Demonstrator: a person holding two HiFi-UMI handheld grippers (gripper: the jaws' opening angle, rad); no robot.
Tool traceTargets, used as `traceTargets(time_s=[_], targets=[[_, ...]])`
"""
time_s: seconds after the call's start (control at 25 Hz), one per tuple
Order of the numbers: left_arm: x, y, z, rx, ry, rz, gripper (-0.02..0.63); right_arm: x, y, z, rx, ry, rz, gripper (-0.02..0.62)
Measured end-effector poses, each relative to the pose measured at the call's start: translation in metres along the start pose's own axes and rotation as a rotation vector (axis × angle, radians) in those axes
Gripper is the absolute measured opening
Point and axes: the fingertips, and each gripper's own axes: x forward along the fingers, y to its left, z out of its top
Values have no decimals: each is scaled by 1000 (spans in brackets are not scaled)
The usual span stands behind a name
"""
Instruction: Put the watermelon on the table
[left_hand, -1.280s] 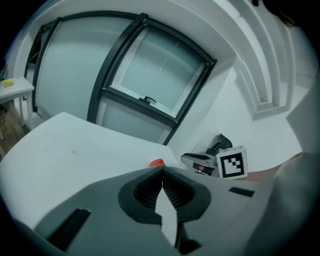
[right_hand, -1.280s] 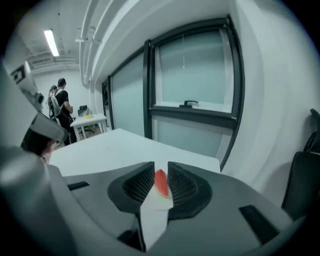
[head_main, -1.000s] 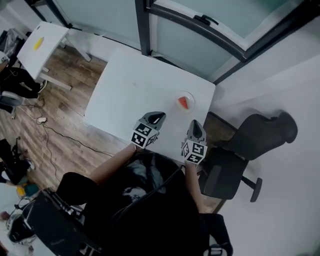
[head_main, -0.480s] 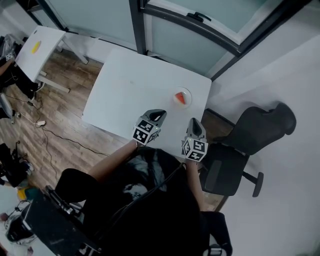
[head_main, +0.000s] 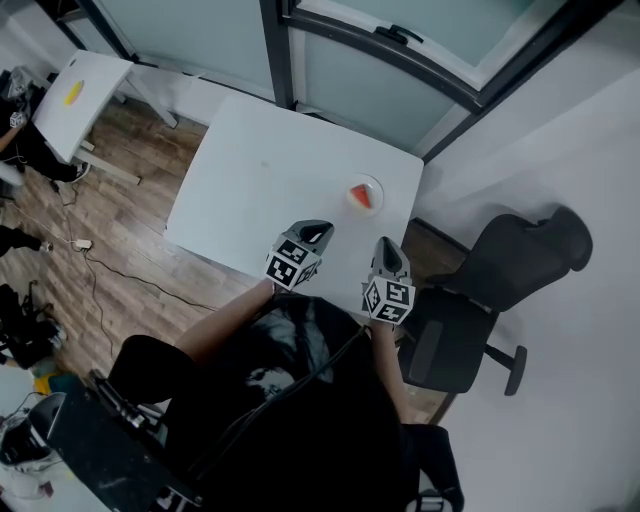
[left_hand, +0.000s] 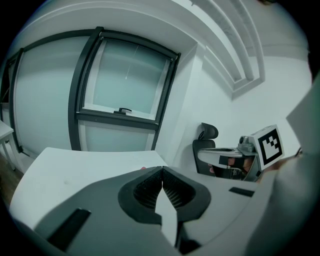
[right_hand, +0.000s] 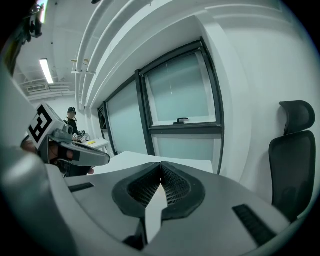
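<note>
A red watermelon slice (head_main: 364, 196) lies on a small clear plate (head_main: 375, 184) near the right edge of the white table (head_main: 270, 180) in the head view. My left gripper (head_main: 321, 231) hovers over the table's near edge, shut with nothing between its jaws. My right gripper (head_main: 389, 246) sits just off the table's near right corner, below the plate, also shut and empty. In the left gripper view my left gripper (left_hand: 162, 169) hides all but a red sliver of the watermelon (left_hand: 143, 169). My right gripper (right_hand: 161, 164) blocks the plate from the right gripper view.
A black office chair (head_main: 480, 300) stands to the right of the table, close to my right gripper. Glass wall panels with dark frames (head_main: 390, 50) rise behind the table. A second white table (head_main: 72, 95) with a yellow object stands far left, with cables on the wooden floor.
The head view has shifted a little, so the table and plate sit slightly further left and up in the picture. Both grippers stay shut in about the same places.
</note>
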Motion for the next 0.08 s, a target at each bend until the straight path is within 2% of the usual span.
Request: traceTargets(time_s=[0.08], targets=[[0, -1, -1, -1, 3, -3, 5, -1, 1, -1, 4, 1, 4, 11]])
